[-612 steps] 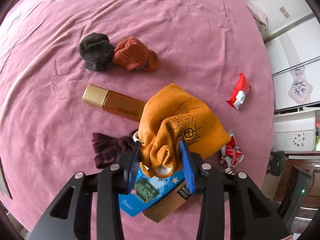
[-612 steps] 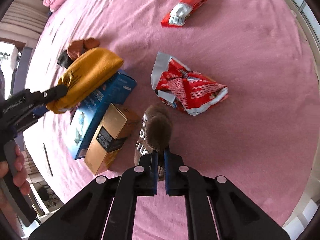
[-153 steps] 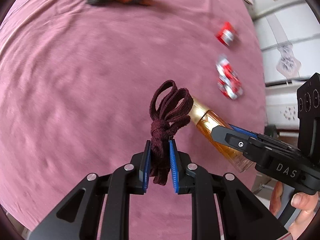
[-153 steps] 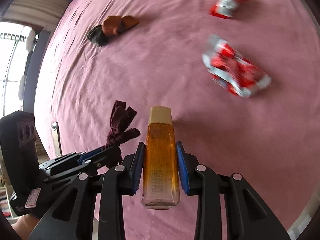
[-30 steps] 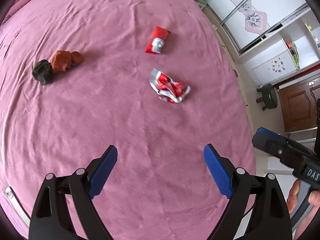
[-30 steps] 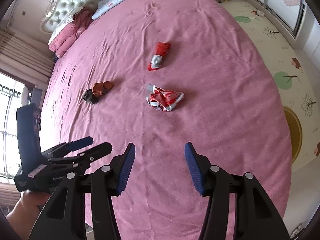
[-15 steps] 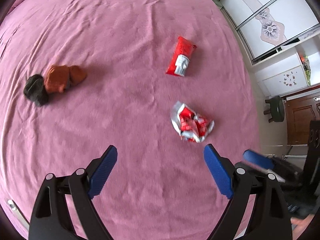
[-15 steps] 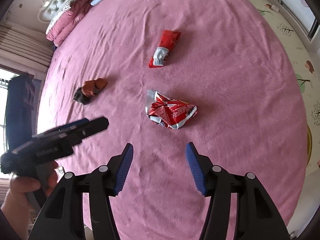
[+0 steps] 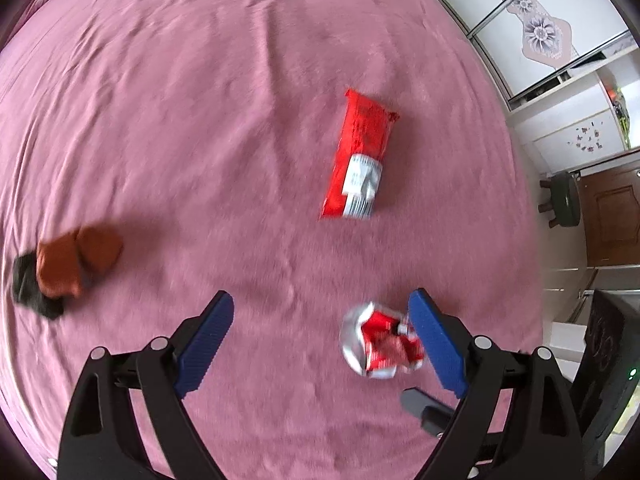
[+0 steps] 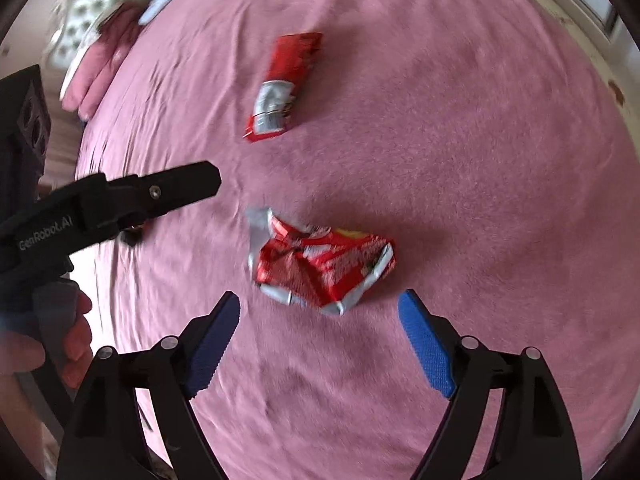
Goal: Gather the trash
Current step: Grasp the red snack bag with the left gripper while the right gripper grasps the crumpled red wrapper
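Pink bedspread [image 10: 460, 160] filling both views. Right gripper [image 10: 320, 320] low in frame, jaws just opened wide, empty. Left gripper [image 9: 320, 320] wide, empty. Crumpled red wrapper [image 10: 320, 264] centre; flat red packet [image 10: 284, 84] above it.

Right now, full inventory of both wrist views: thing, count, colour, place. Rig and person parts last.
crumpled wrapper: 1, red and silver, on the bedspread just ahead of the right gripper, not between its pads
flat snack packet: 1, red with a white label, mid-bed, beyond the crumpled wrapper
balled socks: 2 it seems, rust-orange and black, touching, left side of the bed
bedspread: 1, pink, covers the whole bed
pillows: pink, blurred, count unclear, at the headboard end
wardrobe: 1, white with a flower panel, beside the bed
stool: 1, dark, on the floor near a brown door
left gripper: 1, black with blue pads, open, empty
right gripper: 1, same make, open, empty, jaws just widened
hand: 1, holding the left gripper's handle
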A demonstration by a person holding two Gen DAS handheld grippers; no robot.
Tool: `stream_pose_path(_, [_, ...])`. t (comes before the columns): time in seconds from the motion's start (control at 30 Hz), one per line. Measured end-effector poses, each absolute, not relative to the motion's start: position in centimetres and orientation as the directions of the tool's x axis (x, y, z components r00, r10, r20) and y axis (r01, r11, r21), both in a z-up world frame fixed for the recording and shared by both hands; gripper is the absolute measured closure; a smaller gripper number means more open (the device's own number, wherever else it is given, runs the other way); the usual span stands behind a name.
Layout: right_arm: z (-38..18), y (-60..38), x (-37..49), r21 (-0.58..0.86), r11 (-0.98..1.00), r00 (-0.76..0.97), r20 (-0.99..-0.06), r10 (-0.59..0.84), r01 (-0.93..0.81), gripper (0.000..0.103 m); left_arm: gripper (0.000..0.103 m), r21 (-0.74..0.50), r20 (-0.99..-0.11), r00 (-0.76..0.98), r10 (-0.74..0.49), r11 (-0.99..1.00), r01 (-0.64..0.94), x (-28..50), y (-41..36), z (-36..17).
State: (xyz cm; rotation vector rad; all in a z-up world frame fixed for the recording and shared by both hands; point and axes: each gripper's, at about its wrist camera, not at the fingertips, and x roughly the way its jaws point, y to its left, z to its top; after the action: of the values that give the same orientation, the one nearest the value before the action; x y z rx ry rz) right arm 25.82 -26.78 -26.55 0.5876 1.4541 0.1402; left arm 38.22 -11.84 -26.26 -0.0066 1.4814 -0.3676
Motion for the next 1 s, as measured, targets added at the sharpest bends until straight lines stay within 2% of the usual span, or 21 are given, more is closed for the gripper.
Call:
stream_pose_path(0.33, [-29.0, -27.1, 27.0, 0.447, 0.82, 0.112, -0.892, 0.437, 0.358, 0.025, 0.014, -0.181, -0.977, 0.054, -0.205, 0.94, 0.288, 42.5, -15.0, -28.4])
stream_pose_path(0.57, [-29.6, -28.7, 27.0, 0.462, 0.786, 0.118, -0.882, 0.457, 0.41, 0.036, 0.014, -0.178, -0.98, 0.035, -0.196, 0.942, 0.285, 45.0, -16.6, -29.8])
stream_pose_path(0.63, [-29.4, -28.8, 27.0, 0.458, 0.792, 0.122, -0.885, 0.45, 0.404, 0.04, 0.019, -0.175, -0.981, 0.032, -0.192, 0.941, 0.29, 45.6, -17.8, -30.0])
stream_pose_path(0.67, [-29.2, -28.8, 27.0, 0.456, 0.798, 0.125, -0.887, 0.445, 0.394, 0.044, 0.026, -0.166, -0.983, 0.032, -0.183, 0.941, 0.296, 45.7, -18.2, -30.2])
stream_pose_path(0.73, [-29.0, -29.0, 27.0, 0.458, 0.802, 0.131, -0.886, 0.444, 0.383, 0.05, 0.042, -0.141, -0.987, 0.03, -0.158, 0.94, 0.31, 45.9, -19.0, -30.6])
stream_pose_path(0.77, [-28.9, -29.0, 27.1, 0.461, 0.802, 0.132, -0.885, 0.446, 0.38, 0.053, 0.058, -0.125, -0.99, 0.027, -0.141, 0.938, 0.323, 45.9, -19.6, -31.0])
stream_pose_path(0.8, [-28.7, -29.1, 27.0, 0.462, 0.802, 0.135, -0.885, 0.446, 0.379, 0.054, 0.066, -0.117, -0.991, 0.016, -0.13, 0.934, 0.337, 45.9, -20.3, -31.5])
stream_pose_path(0.9, [-28.7, -29.4, 27.0, 0.461, 0.813, 0.13, -0.886, 0.445, 0.356, 0.058, 0.07, -0.096, -0.992, 0.039, -0.117, 0.933, 0.346, 45.3, -21.1, -31.9])
stream_pose_path(1.0, [-28.3, -30.5, 26.4, 0.465, 0.811, 0.133, -0.884, 0.449, 0.355, 0.06, 0.07, -0.128, -0.988, 0.038, -0.148, 0.937, 0.325, 44.5, -20.7, -31.8])
